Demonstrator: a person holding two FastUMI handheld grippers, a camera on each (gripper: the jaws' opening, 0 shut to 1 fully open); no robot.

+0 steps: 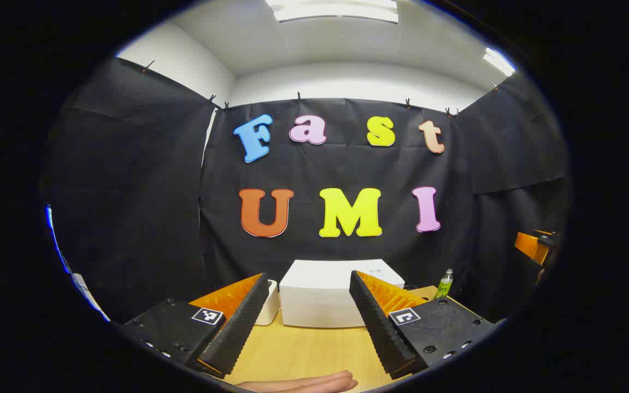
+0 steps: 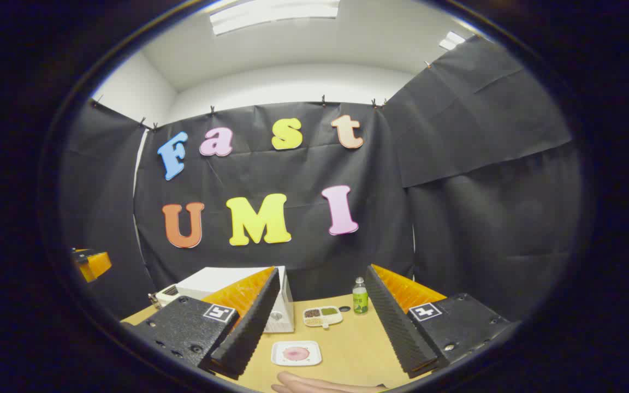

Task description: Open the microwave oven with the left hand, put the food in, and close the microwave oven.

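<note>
Both pairs of jaws are held apart and empty, with the left gripper (image 1: 309, 319) aimed straight at the closed white boxy microwave oven (image 1: 325, 297), still well ahead on the wooden table (image 1: 298, 349). Food on a square white plate (image 2: 296, 353) is seen in front of the oven, between the right gripper's (image 2: 320, 327) fingers and nearer to it; a glossy green bottle (image 2: 360, 297) stands beside the oven.

Left tongs (image 1: 309, 322): two wedge-shaped fingers (image 1: 238, 327), ribbed inner faces, ridged outer flanks | mounts: flat dark blocks with screws, each bearing a square black-and-white marker (image 1: 207, 315) | Right tongs (image 2: 320, 327): same build, marker (image 2: 219, 313) on each mount | bare hand (image 2: 314, 383) at lower edge, no sleeve visible
</note>
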